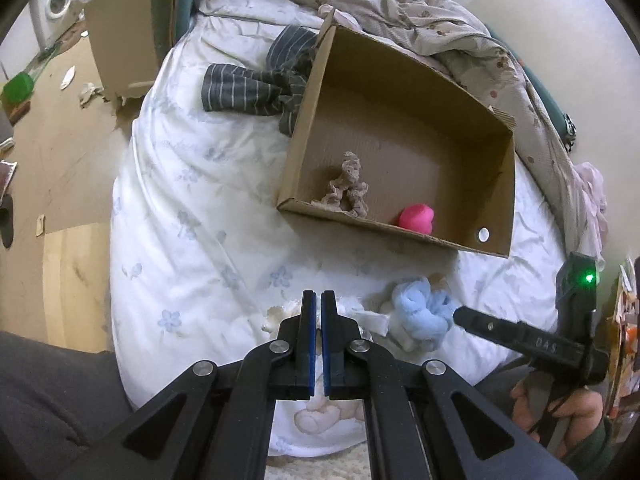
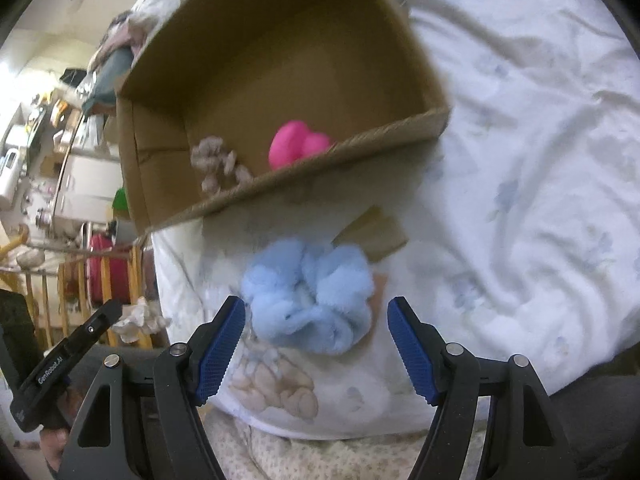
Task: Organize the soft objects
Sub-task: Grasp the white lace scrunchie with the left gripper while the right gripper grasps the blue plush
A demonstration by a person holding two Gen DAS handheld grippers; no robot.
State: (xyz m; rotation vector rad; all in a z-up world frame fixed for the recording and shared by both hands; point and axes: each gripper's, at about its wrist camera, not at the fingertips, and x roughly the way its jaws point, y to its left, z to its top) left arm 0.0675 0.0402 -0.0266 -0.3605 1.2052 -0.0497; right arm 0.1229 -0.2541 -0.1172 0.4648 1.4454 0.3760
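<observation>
A fluffy light-blue soft piece (image 2: 310, 300) lies on the white bed sheet, just in front of an open cardboard box (image 2: 400, 124). My right gripper (image 2: 316, 320) is open, its blue pads on either side of the blue piece, not touching it. The box holds a pink soft toy (image 2: 298, 146) and a beige crumpled piece (image 2: 216, 164). In the left wrist view my left gripper (image 1: 318, 304) is shut and empty above the sheet, left of the blue piece (image 1: 420, 314). The box (image 1: 496, 204), pink toy (image 1: 417, 218) and beige piece (image 1: 348, 184) lie beyond.
A dark striped garment (image 1: 256, 84) lies on the bed left of the box. A rumpled floral blanket (image 1: 440, 16) is behind the box. A cardboard bin (image 1: 120, 40) stands on the floor to the left. Brown card scraps (image 2: 376, 232) lie by the blue piece.
</observation>
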